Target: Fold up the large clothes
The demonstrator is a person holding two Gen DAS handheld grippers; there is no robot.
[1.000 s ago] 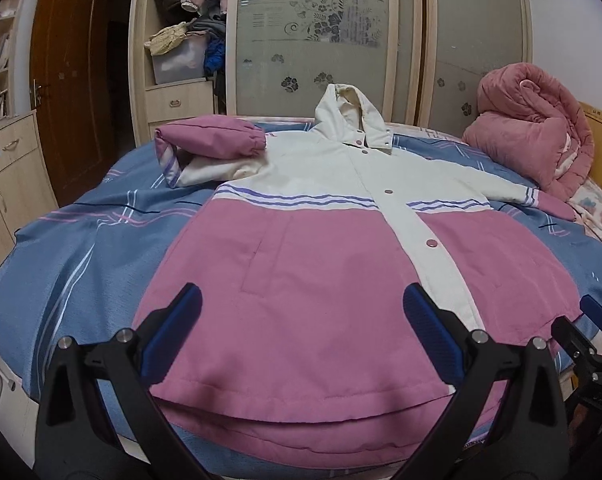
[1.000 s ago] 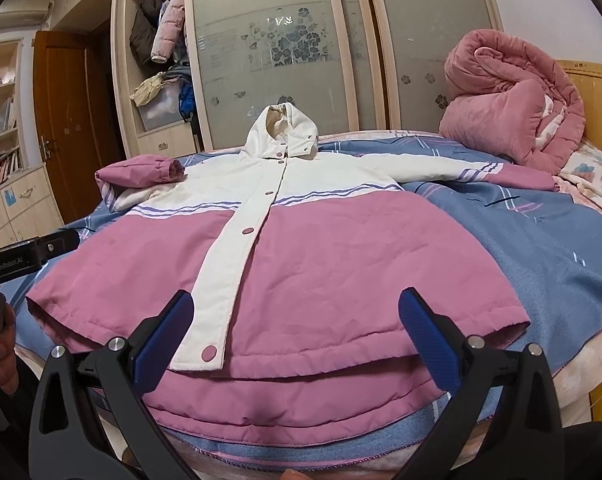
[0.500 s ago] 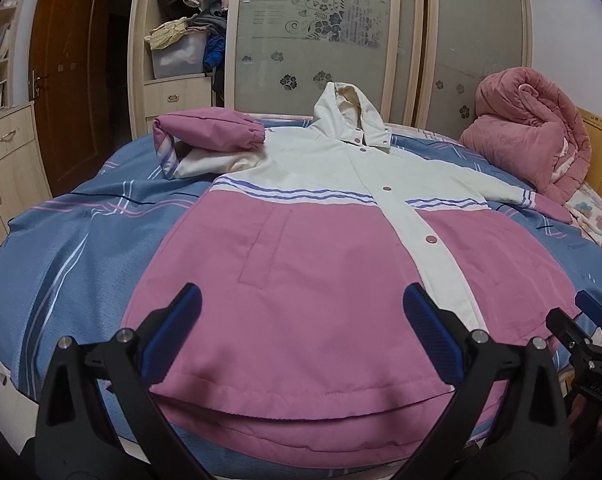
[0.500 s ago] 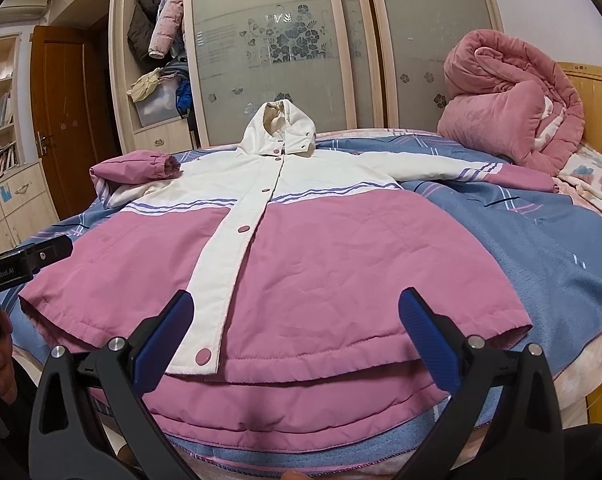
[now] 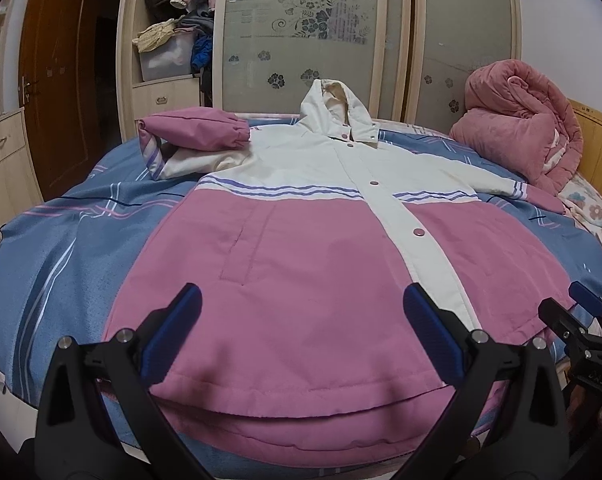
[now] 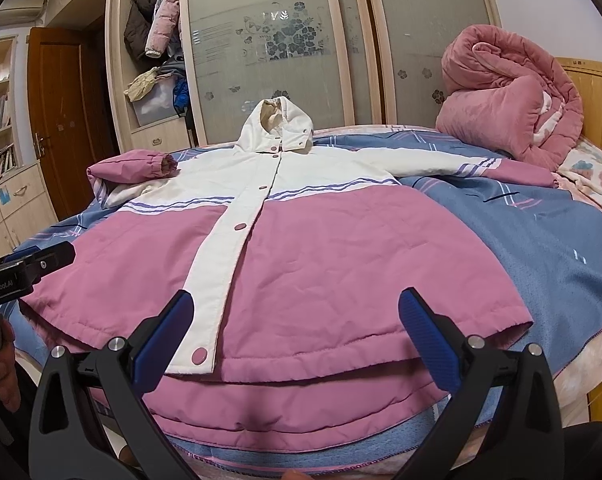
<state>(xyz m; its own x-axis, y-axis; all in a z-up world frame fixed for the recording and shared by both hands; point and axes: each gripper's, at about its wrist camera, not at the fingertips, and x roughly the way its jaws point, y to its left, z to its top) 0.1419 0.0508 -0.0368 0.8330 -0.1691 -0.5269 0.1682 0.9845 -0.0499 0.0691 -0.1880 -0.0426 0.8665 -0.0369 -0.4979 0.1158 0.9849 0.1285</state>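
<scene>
A pink and white hooded jacket [image 5: 301, 272] [image 6: 321, 264] lies front up on the bed, buttoned, hood toward the wardrobe. One sleeve [image 5: 193, 136] [image 6: 129, 168] is folded back onto itself at the left; the other sleeve [image 6: 481, 166] stretches out to the right. My left gripper [image 5: 301, 336] stands open just over the hem's left half, with nothing between its fingers. My right gripper [image 6: 297, 336] is open over the hem near the button strip, also empty. Each gripper shows at the edge of the other's view: right gripper [image 5: 581, 320], left gripper [image 6: 25, 268].
The bed carries a blue striped blanket [image 5: 69, 236] [image 6: 561, 248]. A rolled pink quilt [image 5: 521, 120] [image 6: 509, 100] sits at the right by the wooden headboard [image 6: 593, 96]. Sliding wardrobe doors [image 5: 309, 36] stand behind, with an open shelf of clothes [image 5: 173, 40] and drawers [image 5: 5, 168] on the left.
Both grippers have moved slightly forward and to the right along the hem; the jacket appears a little larger. The jacket itself has not moved and both grippers stay open.
</scene>
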